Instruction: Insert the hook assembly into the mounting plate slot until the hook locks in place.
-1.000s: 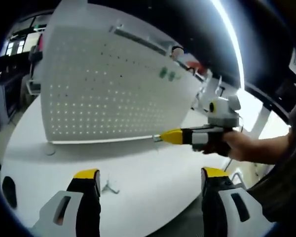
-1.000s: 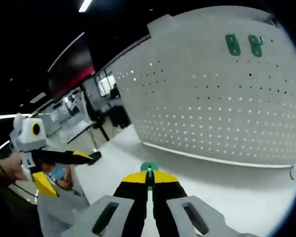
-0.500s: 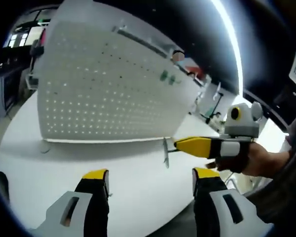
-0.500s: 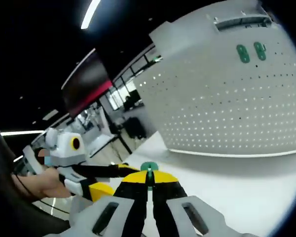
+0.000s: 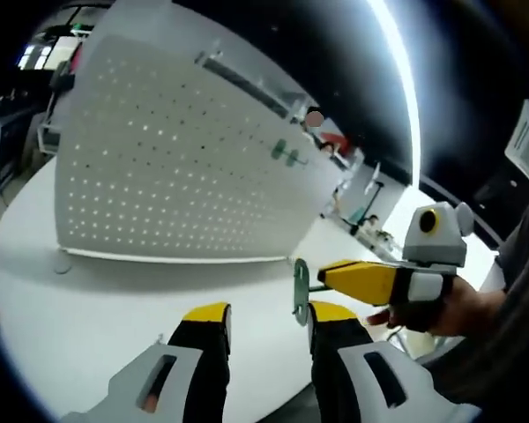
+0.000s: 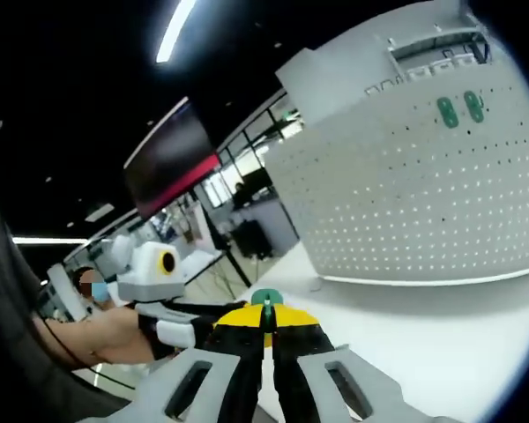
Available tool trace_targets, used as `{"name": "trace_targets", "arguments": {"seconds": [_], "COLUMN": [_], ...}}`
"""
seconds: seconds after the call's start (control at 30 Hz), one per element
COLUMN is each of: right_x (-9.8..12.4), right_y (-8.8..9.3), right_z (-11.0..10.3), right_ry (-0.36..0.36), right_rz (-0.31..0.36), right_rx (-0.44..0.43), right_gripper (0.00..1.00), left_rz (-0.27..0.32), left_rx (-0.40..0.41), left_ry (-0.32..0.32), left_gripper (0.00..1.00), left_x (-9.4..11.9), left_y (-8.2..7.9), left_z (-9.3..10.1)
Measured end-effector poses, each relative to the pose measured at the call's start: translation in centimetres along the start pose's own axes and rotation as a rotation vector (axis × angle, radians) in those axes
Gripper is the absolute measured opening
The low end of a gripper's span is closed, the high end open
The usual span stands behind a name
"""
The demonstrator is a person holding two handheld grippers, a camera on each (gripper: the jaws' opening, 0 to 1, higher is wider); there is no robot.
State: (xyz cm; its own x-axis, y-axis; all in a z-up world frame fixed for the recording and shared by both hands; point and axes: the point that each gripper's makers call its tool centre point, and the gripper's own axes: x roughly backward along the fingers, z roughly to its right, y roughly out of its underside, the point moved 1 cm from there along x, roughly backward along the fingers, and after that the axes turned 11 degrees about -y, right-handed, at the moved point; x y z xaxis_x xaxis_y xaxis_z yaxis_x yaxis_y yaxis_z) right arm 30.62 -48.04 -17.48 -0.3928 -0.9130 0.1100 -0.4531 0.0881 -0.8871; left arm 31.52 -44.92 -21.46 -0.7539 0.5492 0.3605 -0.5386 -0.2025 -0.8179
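Now the green hook (image 5: 300, 291) sits pinched at the tip of the right gripper (image 5: 319, 277), just ahead of the left gripper (image 5: 264, 315).
Seen along the right gripper's own jaws, they press together on the hook, its green end poking out beyond their yellow tips; the left gripper's jaws stand spread, nothing between them; a hand (image 5: 436, 308) holds the right gripper level from the side; the white perforated mounting plate (image 5: 167, 167) stands upright on the table (image 5: 88, 308), well beyond both sets of fingers.

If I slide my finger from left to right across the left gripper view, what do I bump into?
White pegboard → green hook piece → right gripper holding it → person's hand.
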Motion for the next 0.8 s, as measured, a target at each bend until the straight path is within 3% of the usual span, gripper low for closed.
{"name": "trace_targets", "arguments": {"seconds": [0.2, 0.5, 0.8], "right_x": [-0.1, -0.2, -0.3], "right_y": [-0.5, -0.7, -0.9], "right_z": [-0.4, -0.5, -0.7], "right_ry": [0.004, 0.009, 0.007], "right_rz": [0.01, 0.022, 0.029], "right_rx": [0.043, 0.059, 0.07], "right_gripper": [0.0, 0.0, 0.0], "left_rz": [0.006, 0.009, 0.024], "left_rx": [0.06, 0.069, 0.046], "left_ry": [0.063, 0.122, 0.109], "left_gripper": [0.21, 0.07, 0.05], "left_x": [0.2, 0.3, 0.4], "left_y": [-0.4, -0.4, -0.7], "left_z": [1.0, 2.5, 2.4]}}
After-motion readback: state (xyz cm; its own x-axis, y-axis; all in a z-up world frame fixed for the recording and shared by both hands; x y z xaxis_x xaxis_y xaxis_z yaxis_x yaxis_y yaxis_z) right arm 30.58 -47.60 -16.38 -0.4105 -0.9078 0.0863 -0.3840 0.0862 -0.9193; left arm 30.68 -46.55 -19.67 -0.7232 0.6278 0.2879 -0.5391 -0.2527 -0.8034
